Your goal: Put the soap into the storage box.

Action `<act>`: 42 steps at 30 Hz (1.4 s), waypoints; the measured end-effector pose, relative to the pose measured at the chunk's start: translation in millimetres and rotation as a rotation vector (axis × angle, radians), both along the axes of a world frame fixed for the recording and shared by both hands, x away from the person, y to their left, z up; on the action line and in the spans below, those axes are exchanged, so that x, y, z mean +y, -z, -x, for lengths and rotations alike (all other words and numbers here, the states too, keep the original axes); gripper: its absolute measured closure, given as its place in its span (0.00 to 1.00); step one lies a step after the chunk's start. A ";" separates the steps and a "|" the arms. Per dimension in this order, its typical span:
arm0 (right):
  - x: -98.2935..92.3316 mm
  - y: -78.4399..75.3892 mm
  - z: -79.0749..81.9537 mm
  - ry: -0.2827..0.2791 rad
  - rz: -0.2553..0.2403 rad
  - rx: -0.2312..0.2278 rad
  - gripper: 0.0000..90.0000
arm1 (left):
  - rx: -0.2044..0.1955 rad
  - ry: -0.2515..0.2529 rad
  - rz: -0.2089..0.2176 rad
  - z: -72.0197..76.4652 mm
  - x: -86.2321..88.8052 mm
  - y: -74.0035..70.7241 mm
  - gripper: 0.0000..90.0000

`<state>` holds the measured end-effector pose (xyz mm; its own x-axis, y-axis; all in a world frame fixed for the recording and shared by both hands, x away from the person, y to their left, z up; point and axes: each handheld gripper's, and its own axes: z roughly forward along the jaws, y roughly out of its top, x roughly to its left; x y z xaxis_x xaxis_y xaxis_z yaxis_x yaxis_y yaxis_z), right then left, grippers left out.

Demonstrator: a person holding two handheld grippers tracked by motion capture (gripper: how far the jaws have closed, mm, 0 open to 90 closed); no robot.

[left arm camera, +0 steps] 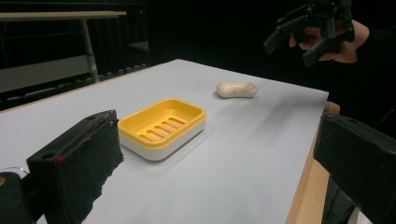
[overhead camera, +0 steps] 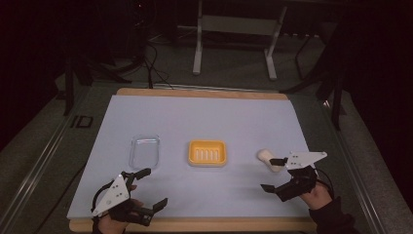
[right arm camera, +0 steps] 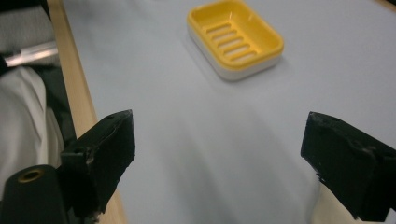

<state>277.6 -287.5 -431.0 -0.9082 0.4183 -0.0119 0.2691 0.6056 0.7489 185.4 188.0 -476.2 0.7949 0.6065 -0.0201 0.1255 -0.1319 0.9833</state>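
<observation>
Two grippers: both being held wide open, nothing gripped.
Soap: pale oval soap bar [overhead camera: 269,159] lying just beside right gripper [overhead camera: 272,174], right of yellow slotted plastic soap dish [overhead camera: 208,152].
Nearer: right gripper; left gripper [overhead camera: 148,187] well apart.

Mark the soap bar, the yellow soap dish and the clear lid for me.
soap bar [left arm camera: 236,89], left gripper view, middle of its top.
yellow soap dish [overhead camera: 208,152], high view, slotted floor.
clear lid [overhead camera: 144,150], high view, centre of its flat panel.

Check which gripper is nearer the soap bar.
Right. The right gripper is just beside the soap bar; the left gripper is far across the table, past the yellow dish.
</observation>
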 end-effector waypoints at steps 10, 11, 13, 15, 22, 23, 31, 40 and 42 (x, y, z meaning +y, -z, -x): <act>11.7 -0.6 -2.3 -0.053 0.165 0.056 0.11 | 0.002 0.006 -0.007 -0.7 -0.5 0.7 0.01; 12.9 -0.7 -2.3 -0.053 0.175 0.069 0.11 | 0.003 0.006 -0.008 -0.7 -0.6 0.7 0.01; 13.3 -1.0 -3.8 -0.067 0.184 0.090 0.11 | 0.003 0.006 -0.007 -0.6 -0.9 0.7 0.01; 13.5 -1.9 -5.1 -0.070 0.210 0.095 0.11 | 0.003 0.006 -0.007 -0.7 -0.8 0.8 0.01; 17.5 -2.8 -7.1 -0.096 0.281 0.131 0.11 | 0.003 0.007 -0.018 -1.9 -1.0 1.7 0.01; 18.3 -3.2 -7.3 -0.096 0.297 0.130 0.11 | 0.003 0.007 -0.017 -1.8 -1.0 1.7 0.01; 23.7 -5.2 -9.5 -0.115 0.403 0.174 0.11 | 0.005 0.007 -0.018 -1.9 -1.1 1.8 0.01; 28.8 -5.1 -11.4 -0.133 0.488 0.202 0.11 | 0.006 0.007 -0.018 -1.7 -1.1 1.8 0.01; 30.1 -5.4 -11.3 -0.134 0.498 0.212 0.11 | 0.006 0.008 -0.017 -1.6 -1.2 1.8 0.01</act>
<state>289.0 -257.4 -425.6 -0.9573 0.2890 0.0098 0.2784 0.9120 0.3012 187.0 186.8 -478.0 0.7994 0.6007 -0.0141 0.1301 -0.1501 0.9801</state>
